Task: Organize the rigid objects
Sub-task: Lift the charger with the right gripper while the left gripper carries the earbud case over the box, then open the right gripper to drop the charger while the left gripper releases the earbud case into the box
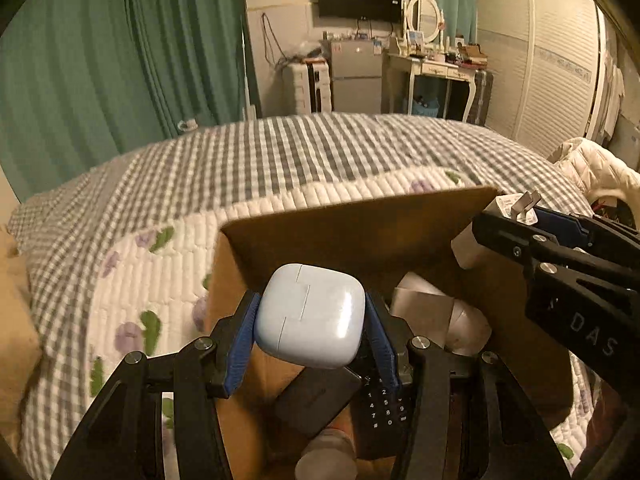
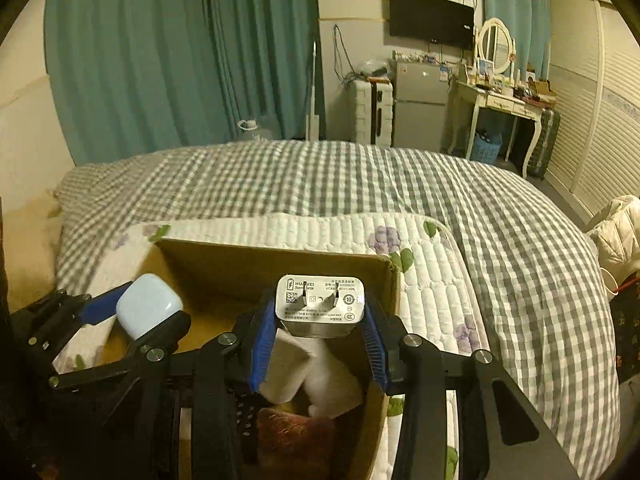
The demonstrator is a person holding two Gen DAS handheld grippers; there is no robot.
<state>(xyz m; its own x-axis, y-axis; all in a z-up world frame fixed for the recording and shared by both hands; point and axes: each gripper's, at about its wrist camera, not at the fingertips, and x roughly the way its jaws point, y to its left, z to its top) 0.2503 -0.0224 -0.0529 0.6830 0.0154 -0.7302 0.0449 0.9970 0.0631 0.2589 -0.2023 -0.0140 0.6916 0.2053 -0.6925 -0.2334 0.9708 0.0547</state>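
Observation:
My left gripper (image 1: 310,314) is shut on a pale blue earbud case (image 1: 310,316) and holds it above the open cardboard box (image 1: 360,232). My right gripper (image 2: 320,312) is shut on a white wall charger (image 2: 320,306), prongs facing the camera, also above the box (image 2: 272,264). The right gripper with the charger (image 1: 516,208) shows at the right of the left wrist view. The left gripper with the case (image 2: 148,312) shows at the left of the right wrist view. Inside the box lie a black remote with number keys (image 1: 384,404), a black flat object (image 1: 316,400) and white items (image 1: 440,312).
The box sits on a white floral quilt (image 2: 432,280) over a grey checked bedspread (image 2: 320,184). Green curtains (image 2: 180,52), a small fridge (image 2: 420,100), a dressing table (image 2: 504,100) and a wardrobe (image 2: 600,100) stand beyond. A cream jacket (image 2: 620,232) lies at the right.

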